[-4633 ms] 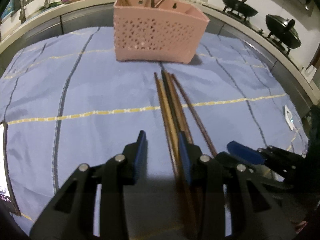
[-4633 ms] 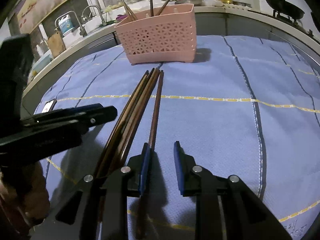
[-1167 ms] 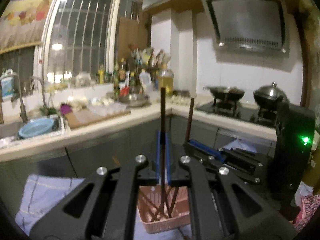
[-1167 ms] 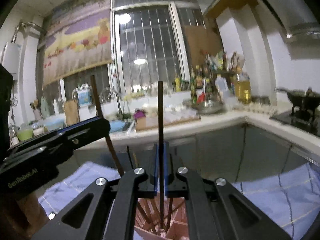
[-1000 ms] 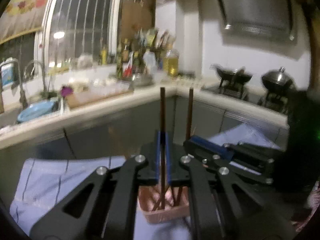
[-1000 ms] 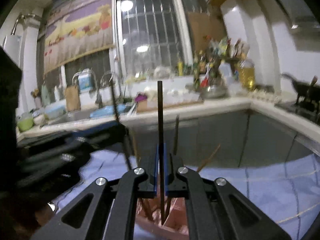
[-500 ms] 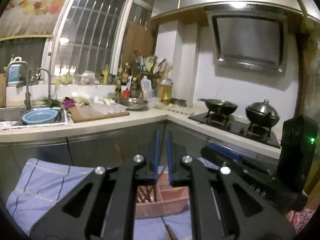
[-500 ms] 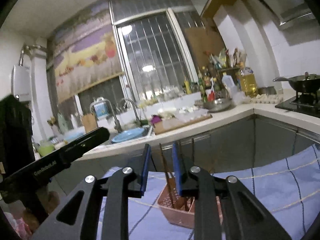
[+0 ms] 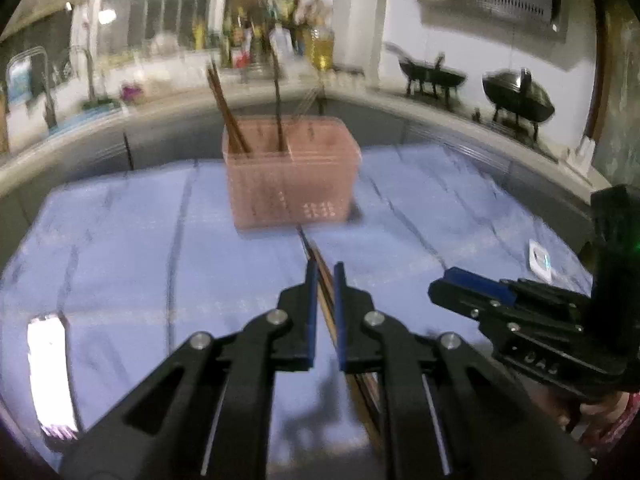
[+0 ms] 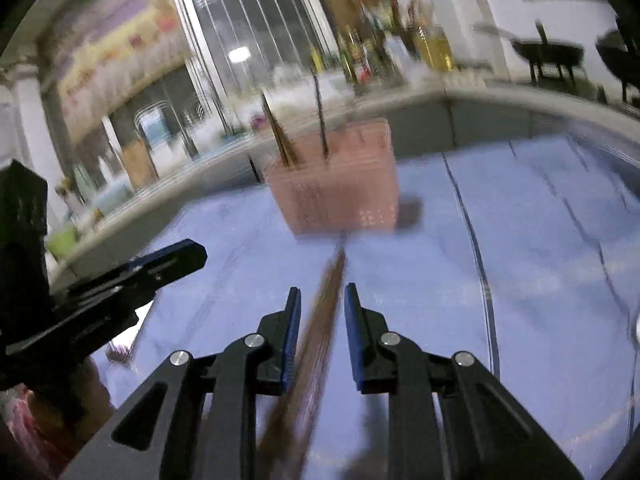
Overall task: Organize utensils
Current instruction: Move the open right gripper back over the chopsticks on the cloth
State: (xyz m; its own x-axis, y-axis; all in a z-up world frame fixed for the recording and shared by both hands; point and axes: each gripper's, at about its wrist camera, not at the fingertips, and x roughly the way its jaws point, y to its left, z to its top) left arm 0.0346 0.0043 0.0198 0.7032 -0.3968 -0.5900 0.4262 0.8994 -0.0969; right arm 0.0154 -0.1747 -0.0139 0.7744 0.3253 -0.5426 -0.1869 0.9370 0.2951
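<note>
A pink perforated basket (image 9: 290, 174) stands on the blue cloth (image 9: 120, 240) with several chopsticks (image 9: 226, 106) upright in it; it also shows in the right wrist view (image 10: 340, 196). More brown chopsticks (image 9: 324, 280) lie on the cloth in front of it, blurred in the right wrist view (image 10: 320, 320). My left gripper (image 9: 322, 280) is slightly open and empty above them. My right gripper (image 10: 319, 304) is open and empty, its jaws either side of the lying chopsticks. Each gripper shows in the other's view (image 9: 500, 300) (image 10: 132, 276).
A steel counter edge (image 9: 460, 128) curves behind the cloth. Woks on a stove (image 9: 516, 94) are at the back right, a sink with taps (image 9: 44, 92) at the back left. A phone (image 9: 50, 360) lies on the cloth at the left.
Both grippers have tilted down from facing the kitchen wall to facing the cloth and moved back from the basket. The chopsticks they held earlier now stand in the basket. Both views are motion-blurred.
</note>
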